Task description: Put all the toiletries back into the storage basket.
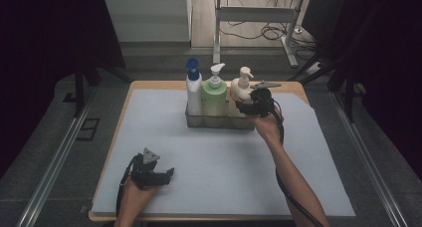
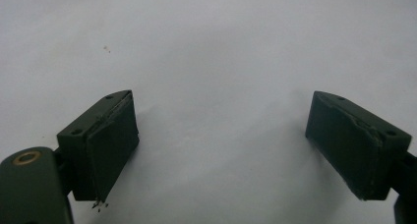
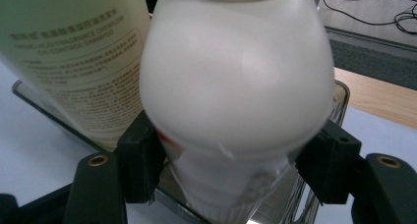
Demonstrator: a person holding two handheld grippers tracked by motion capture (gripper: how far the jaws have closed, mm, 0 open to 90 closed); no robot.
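A cream pump bottle (image 1: 241, 86) stands at the right end of a metal tray (image 1: 219, 123), beside a green pump bottle (image 1: 214, 96) and a white bottle with a blue cap (image 1: 193, 90). My right gripper (image 1: 244, 106) reaches in from the right and is shut on the cream bottle. In the right gripper view its pads (image 3: 142, 157) press on both sides of the cream bottle (image 3: 236, 71), low on its body, with the green bottle (image 3: 74, 52) to the left. My left gripper (image 1: 166, 173) rests near the front left of the table; its jaws (image 2: 221, 140) stand open over bare white sheet.
A white sheet (image 1: 209, 157) covers the wooden table (image 1: 149, 85). The tray's rim (image 3: 342, 94) rises just behind the right jaw. Beyond the table's far edge stand a desk frame (image 1: 259, 18) and cables on the floor. Metal rails run along both sides.
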